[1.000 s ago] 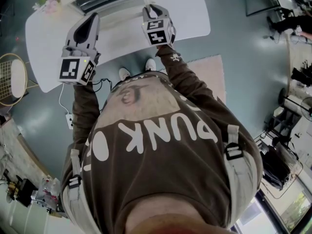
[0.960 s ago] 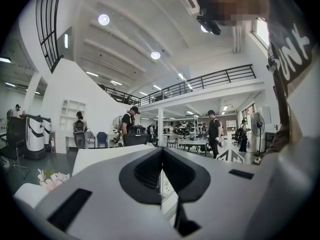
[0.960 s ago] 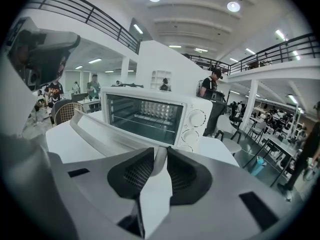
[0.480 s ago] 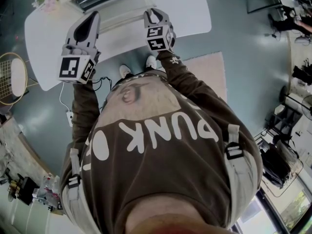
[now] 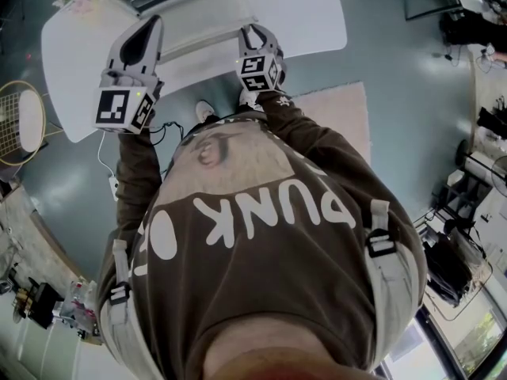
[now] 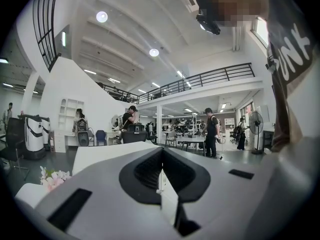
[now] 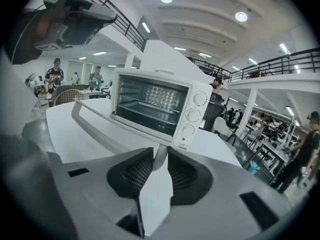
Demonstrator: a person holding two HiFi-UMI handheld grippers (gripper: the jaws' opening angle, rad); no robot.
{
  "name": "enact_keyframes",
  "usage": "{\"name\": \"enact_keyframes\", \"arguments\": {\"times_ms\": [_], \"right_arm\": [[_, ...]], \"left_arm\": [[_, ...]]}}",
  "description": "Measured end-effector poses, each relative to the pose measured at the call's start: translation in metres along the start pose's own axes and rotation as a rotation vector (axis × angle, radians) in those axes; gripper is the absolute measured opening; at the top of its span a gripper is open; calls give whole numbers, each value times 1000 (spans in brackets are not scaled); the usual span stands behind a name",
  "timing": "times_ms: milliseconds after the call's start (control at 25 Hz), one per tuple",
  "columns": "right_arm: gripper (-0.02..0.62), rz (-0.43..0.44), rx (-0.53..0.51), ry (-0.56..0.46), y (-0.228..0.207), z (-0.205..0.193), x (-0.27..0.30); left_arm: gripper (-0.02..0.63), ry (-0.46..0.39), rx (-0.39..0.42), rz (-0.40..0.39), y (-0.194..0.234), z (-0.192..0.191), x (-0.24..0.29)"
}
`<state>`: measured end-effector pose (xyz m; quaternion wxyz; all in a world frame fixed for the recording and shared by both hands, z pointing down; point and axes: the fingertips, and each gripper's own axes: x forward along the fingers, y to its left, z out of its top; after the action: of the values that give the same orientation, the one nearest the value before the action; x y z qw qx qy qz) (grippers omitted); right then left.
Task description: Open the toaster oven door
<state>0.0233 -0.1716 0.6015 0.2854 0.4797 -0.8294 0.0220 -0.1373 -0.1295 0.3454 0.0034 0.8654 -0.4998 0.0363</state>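
As we are pulling the right claw back from the toaster oven on the table, its door is lying folded down open; left claw and right are staying closed, empty.

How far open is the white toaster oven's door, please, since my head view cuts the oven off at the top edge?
Observer: In the right gripper view, the white toaster oven has its glass door swung fully down, roughly level.
Operator: Thanks; is the grey right gripper on the white bar handle?
Observer: No, its jaws are together with nothing between them.
Operator: And the grey left gripper?
Observer: Shut and empty too, facing the open room.
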Motion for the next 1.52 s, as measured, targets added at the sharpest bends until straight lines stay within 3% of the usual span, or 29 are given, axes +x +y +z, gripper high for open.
{"name": "enact_keyframes", "arguments": {"times_ms": [240, 480, 1080, 1520], "right_arm": [[92, 24, 16, 74, 8, -30, 5], [92, 26, 20, 77, 13, -41, 9], [67, 93, 91, 308, 32, -109, 35], [40, 86, 22, 331, 27, -113, 28]], "left_arm": [[3, 5, -4, 0, -1, -3, -1], [3, 19, -13, -9, -6, -10, -2], [3, 51, -24, 31, 5, -24, -22], [3, 43, -32, 40, 3, -20, -25]]}}
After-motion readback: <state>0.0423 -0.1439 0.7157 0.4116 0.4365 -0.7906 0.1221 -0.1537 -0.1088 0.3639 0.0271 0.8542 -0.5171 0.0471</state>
